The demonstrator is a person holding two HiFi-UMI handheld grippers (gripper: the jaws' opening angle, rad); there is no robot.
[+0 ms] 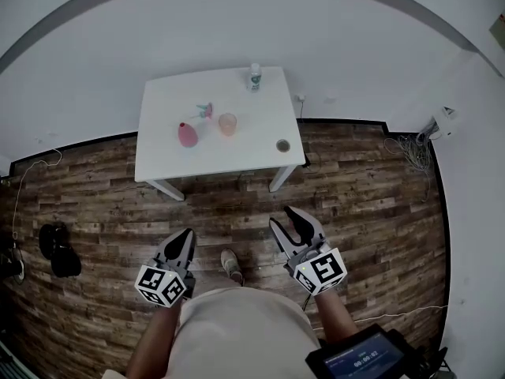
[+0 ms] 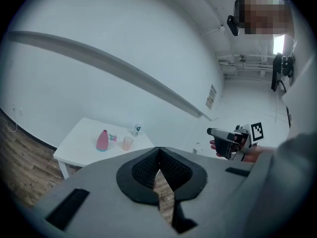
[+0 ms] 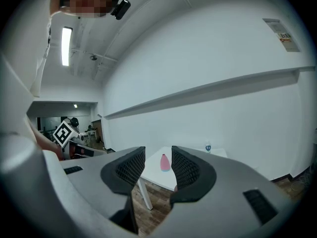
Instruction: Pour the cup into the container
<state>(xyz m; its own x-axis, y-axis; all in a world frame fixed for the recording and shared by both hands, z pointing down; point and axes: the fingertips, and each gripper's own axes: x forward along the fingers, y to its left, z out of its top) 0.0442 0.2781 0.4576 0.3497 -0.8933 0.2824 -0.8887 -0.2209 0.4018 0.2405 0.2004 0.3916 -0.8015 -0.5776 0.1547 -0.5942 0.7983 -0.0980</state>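
A translucent orange cup [image 1: 228,123] stands upright near the middle of a white table [image 1: 162,160]. A pink vase-shaped container [image 1: 187,135] stands just left of it. Both also show far off in the left gripper view: the cup [image 2: 128,143] and the container [image 2: 102,141]. My left gripper [image 1: 185,235] hangs over the wood floor well short of the table, its jaws [image 2: 158,162] pressed together on nothing. My right gripper [image 1: 289,221] is level with it on the right. A narrow gap stands between its pads [image 3: 157,165], and the pink container [image 3: 165,162] shows through it.
A small bottle [image 1: 254,76] stands at the table's far edge and a small dark round thing [image 1: 282,145] near its right front corner. A teal and pink object [image 1: 205,110] lies behind the cup. White walls close in behind, and cables [image 1: 410,152] lie at the right.
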